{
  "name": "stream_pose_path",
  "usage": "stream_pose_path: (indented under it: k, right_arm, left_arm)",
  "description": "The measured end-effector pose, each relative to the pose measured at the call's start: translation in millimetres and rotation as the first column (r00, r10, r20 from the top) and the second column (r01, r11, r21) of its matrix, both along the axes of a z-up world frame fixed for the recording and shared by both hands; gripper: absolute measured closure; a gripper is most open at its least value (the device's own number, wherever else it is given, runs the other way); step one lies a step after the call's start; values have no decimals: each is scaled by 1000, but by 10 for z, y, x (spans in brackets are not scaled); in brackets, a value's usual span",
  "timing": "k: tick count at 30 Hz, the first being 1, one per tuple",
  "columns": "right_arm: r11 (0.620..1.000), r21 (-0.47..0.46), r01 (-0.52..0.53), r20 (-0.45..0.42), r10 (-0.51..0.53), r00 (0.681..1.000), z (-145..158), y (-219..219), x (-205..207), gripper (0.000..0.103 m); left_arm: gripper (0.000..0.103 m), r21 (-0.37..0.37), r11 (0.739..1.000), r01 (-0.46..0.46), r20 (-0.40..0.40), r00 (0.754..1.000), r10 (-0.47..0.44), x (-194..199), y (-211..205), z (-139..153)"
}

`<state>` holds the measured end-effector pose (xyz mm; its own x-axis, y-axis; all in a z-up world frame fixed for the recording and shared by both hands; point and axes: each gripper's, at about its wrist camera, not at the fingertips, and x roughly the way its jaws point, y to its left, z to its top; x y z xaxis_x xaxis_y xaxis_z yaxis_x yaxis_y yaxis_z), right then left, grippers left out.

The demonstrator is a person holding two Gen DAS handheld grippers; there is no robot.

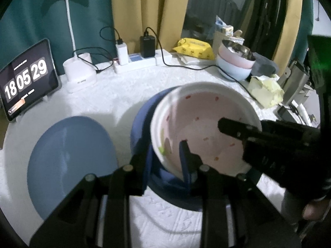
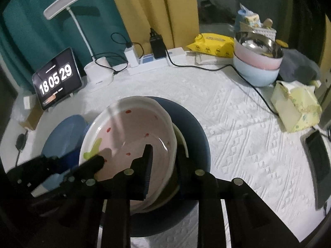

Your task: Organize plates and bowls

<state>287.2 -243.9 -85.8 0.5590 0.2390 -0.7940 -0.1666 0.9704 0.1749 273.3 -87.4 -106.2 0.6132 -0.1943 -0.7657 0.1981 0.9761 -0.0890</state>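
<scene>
A pink-and-white bowl (image 1: 206, 124) with small red spots and a green mark inside sits tilted in a dark blue bowl (image 2: 196, 128), near the middle of a table covered with a white embossed cloth (image 2: 238, 124); in the right wrist view the rim of a further pale dish shows between the two bowls. The left gripper (image 1: 165, 155) straddles the near rim of the two bowls, one of its fingers (image 1: 186, 153) inside the pink-and-white bowl and the other outside; the fingers stand narrow, and whether their pads press on the rim cannot be told. The right gripper (image 2: 163, 157) straddles the opposite rim of the pink-and-white bowl in the same way, with one finger inside and one outside; its fingers are likewise narrow, and pad contact cannot be told, as both views are blurred there. Each gripper's tip appears in the other's view, reaching over the bowl's interior. A light blue plate (image 1: 70, 161) lies flat on the cloth just beside the dark blue bowl. Toward the back of the table stand a tablet clock (image 2: 55, 80), a white desk lamp (image 1: 79, 74) and a power strip (image 1: 142, 62) with chargers plugged in. Farther to the side, a stack of bowls (image 2: 258, 62), pale blue, pink and steel from the bottom upward, stands near a yellow packet (image 2: 213, 44) and a tissue box (image 2: 295, 107).
</scene>
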Motion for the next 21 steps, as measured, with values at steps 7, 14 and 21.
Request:
stream_pose_path:
  k: [7, 14, 21]
  right_arm:
    - [995, -82, -54, 43, 58, 997, 31, 146, -59, 58]
    - [982, -171, -76, 48, 85, 995, 29, 245, -88, 58]
    - [965, -251, -73, 65, 92, 994, 27, 332, -133, 58]
  left_arm:
    - [75, 0, 1000, -6, 18, 1000, 6, -7, 60, 46]
    - [75, -14, 1000, -13, 25, 1000, 13, -1, 116, 68]
    - [75, -16, 999, -29, 32, 999, 30, 3, 201, 69]
